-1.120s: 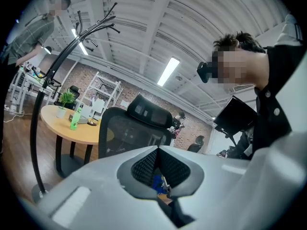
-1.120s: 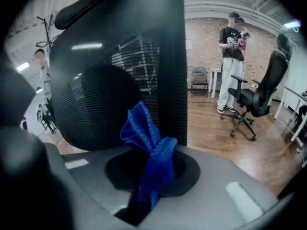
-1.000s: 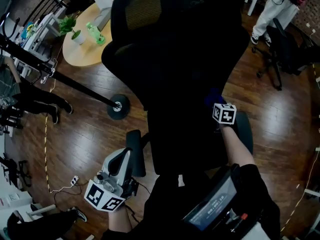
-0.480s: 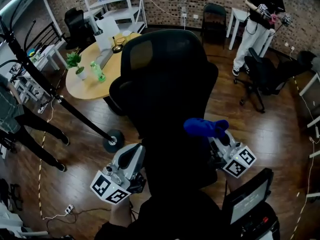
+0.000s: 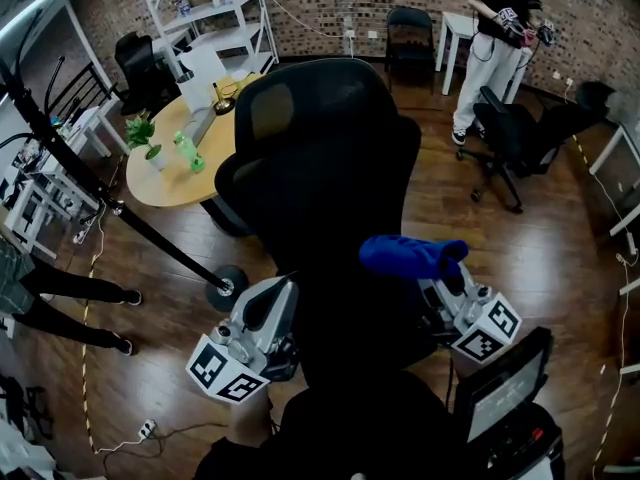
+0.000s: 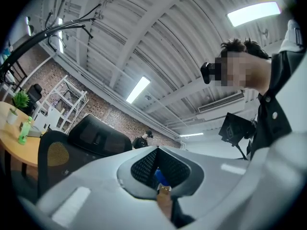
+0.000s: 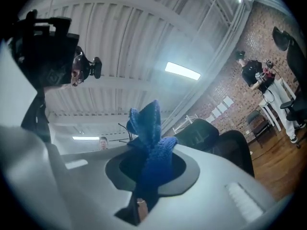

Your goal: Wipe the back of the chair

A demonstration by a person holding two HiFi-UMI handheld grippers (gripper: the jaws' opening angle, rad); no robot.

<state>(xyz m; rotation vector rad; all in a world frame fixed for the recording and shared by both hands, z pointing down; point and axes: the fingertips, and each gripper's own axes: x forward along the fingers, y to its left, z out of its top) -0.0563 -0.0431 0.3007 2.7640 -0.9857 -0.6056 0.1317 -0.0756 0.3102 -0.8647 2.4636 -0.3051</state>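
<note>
The black office chair's back (image 5: 330,168) stands right in front of me, its headrest (image 5: 300,103) on top. My right gripper (image 5: 432,280) hovers at the chair's right side, pointing up, shut on a blue cloth (image 5: 410,256) that sticks out above its jaws. In the right gripper view the blue cloth (image 7: 151,135) rises from the shut right gripper (image 7: 148,164) against the ceiling. My left gripper (image 5: 282,293) is held at the chair's left side. In its own view the left gripper (image 6: 158,153) has its jaws together with nothing held.
A round wooden table (image 5: 175,173) with a plant (image 5: 145,133) and green bottle (image 5: 186,153) is at the left. A black stand's round base (image 5: 228,286) sits on the wood floor. A person (image 5: 495,38) stands beside another black chair (image 5: 520,138). A screen (image 5: 500,398) is near my right side.
A second ago the right gripper held the cloth low against the chair's back. It has since come back toward me and tipped upward. The left gripper has risen a little.
</note>
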